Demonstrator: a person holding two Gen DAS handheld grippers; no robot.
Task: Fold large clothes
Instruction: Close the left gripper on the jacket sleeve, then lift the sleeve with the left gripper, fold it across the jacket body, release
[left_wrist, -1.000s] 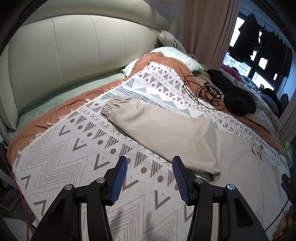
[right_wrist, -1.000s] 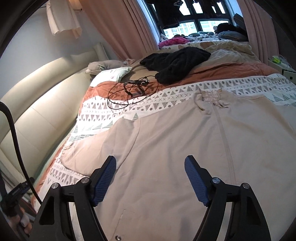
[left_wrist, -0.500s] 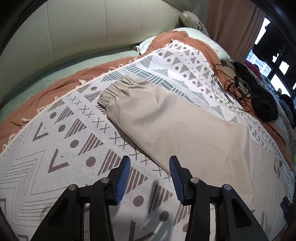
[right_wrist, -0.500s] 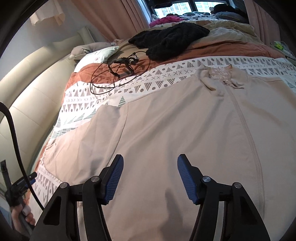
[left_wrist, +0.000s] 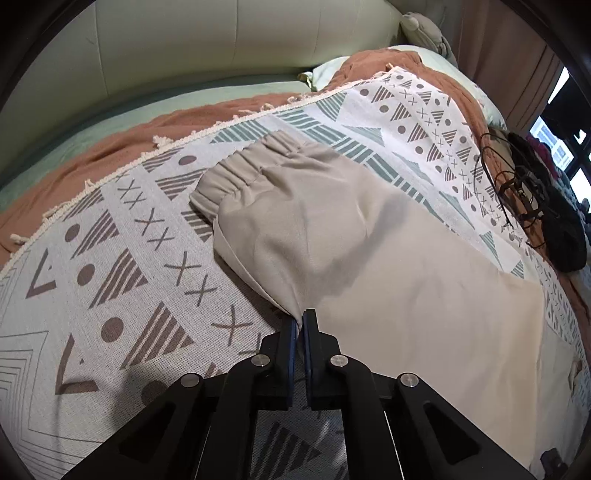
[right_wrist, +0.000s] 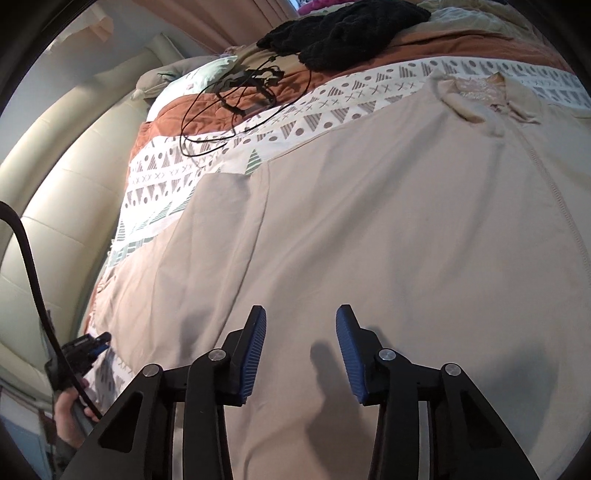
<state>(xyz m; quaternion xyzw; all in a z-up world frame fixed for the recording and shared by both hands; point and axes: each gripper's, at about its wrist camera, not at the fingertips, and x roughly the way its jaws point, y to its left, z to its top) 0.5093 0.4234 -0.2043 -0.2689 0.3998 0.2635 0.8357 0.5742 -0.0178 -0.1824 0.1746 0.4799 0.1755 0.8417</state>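
A large beige jacket (right_wrist: 388, 229) lies spread flat on the bed, its collar (right_wrist: 476, 96) at the far side and its zip (right_wrist: 561, 206) running down the right. Its sleeve (left_wrist: 314, 229) stretches out to the left and ends in an elastic cuff (left_wrist: 236, 173). My left gripper (left_wrist: 300, 321) is shut on the sleeve's near edge, which is pinched up into a small ridge between the pads. My right gripper (right_wrist: 301, 321) hovers low over the jacket's body. Its jaws are closing, with flat cloth below them and nothing pressed between the pads.
A patterned white blanket (left_wrist: 110, 277) covers the bed under the jacket, over a rust-coloured cover (left_wrist: 122, 147). A padded headboard (left_wrist: 184, 44) runs along the left. A black cable with a headset (right_wrist: 243, 85) and a black garment (right_wrist: 343, 33) lie beyond the jacket.
Both grippers have come down and closer to the jacket. The left jaws went from apart to shut on the sleeve's edge. The right jaws have narrowed.
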